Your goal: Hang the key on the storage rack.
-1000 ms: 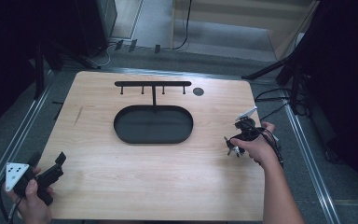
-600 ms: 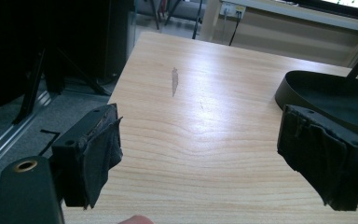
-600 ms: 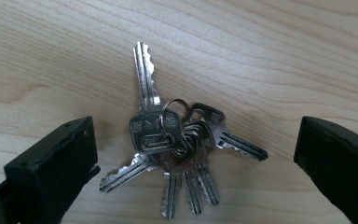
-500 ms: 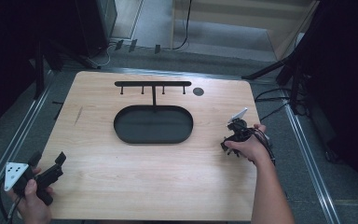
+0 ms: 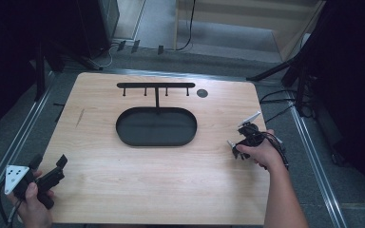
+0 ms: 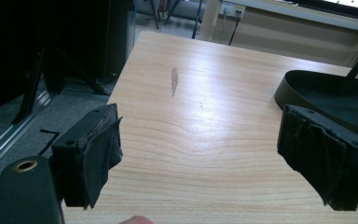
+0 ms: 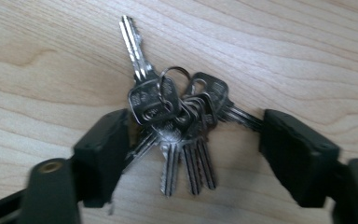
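A bunch of several silver keys [image 7: 177,116] on a ring lies flat on the wooden table [image 5: 123,190]. My right gripper [image 7: 193,140] points down over it with one black jaw on each side. The jaws have just been closing, with the keys between them. The pads [image 7: 107,149] are at the outermost keys but I see no firm grip. In the high view the right gripper [image 5: 242,141] is near the table's right edge. My left gripper [image 5: 48,162] is held wide open at the near left corner, with nothing between its pads [image 6: 98,149].
A black oval tray [image 5: 123,137] sits mid-table and also appears at the right of the left gripper view as the tray [image 6: 307,84]. Behind it stands a black hook rack [image 5: 156,85], with a round black hole [image 5: 202,92] beside it. Cables run off the right edge.
My right hand has shifted a little toward me and dipped lower over the table. The left hand has stayed where it was.
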The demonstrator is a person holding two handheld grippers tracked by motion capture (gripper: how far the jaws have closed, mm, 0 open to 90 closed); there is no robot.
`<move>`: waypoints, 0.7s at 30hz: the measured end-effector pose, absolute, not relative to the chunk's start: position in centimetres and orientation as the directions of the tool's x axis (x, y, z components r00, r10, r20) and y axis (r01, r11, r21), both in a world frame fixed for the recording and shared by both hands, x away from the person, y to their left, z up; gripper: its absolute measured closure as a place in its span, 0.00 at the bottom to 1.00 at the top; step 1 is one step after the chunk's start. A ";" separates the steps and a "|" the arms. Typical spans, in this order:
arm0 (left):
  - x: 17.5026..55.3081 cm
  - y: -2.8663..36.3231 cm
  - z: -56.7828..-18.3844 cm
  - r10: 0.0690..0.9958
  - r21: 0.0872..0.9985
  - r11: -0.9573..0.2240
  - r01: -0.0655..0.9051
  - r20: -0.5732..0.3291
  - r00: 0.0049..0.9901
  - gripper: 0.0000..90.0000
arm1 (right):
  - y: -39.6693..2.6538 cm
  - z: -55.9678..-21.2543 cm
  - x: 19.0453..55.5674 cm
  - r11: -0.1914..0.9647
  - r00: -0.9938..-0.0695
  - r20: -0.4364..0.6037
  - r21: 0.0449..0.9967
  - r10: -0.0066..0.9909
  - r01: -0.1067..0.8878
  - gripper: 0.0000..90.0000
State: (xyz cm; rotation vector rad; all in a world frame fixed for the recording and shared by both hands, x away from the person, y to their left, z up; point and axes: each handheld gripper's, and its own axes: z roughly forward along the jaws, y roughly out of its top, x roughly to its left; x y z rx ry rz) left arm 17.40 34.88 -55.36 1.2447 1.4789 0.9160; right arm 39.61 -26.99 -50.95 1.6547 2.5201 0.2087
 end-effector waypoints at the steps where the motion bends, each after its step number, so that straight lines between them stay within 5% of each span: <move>1: 17.4 34.9 -55.4 0.980 0.946 0.197 0.258 -0.199 -0.017 0.15 | -27.1 -50.9 39.6 0.394 -0.396 -0.025 0.184 0.918 0.901 0.34; 8: 17.4 34.9 -55.4 0.979 0.946 0.198 0.257 -0.201 -0.017 0.15 | -27.4 -50.8 39.5 0.389 -0.393 -0.021 0.196 0.919 0.900 0.43; 13: 17.4 34.9 -55.4 0.979 0.945 0.199 0.259 -0.201 -0.016 0.15 | -27.6 -50.4 39.7 0.390 -0.394 -0.018 0.191 0.919 0.901 0.75; 20: 17.4 34.9 -55.4 0.978 0.945 0.203 0.257 -0.205 -0.019 0.15 | -27.6 -50.2 39.7 0.430 -0.435 -0.003 0.165 0.900 0.888 0.79; 21: 17.4 34.9 -55.4 0.978 0.945 0.203 0.257 -0.206 -0.018 0.15 | -27.7 -50.1 39.7 0.434 -0.441 0.004 0.169 0.897 0.885 0.95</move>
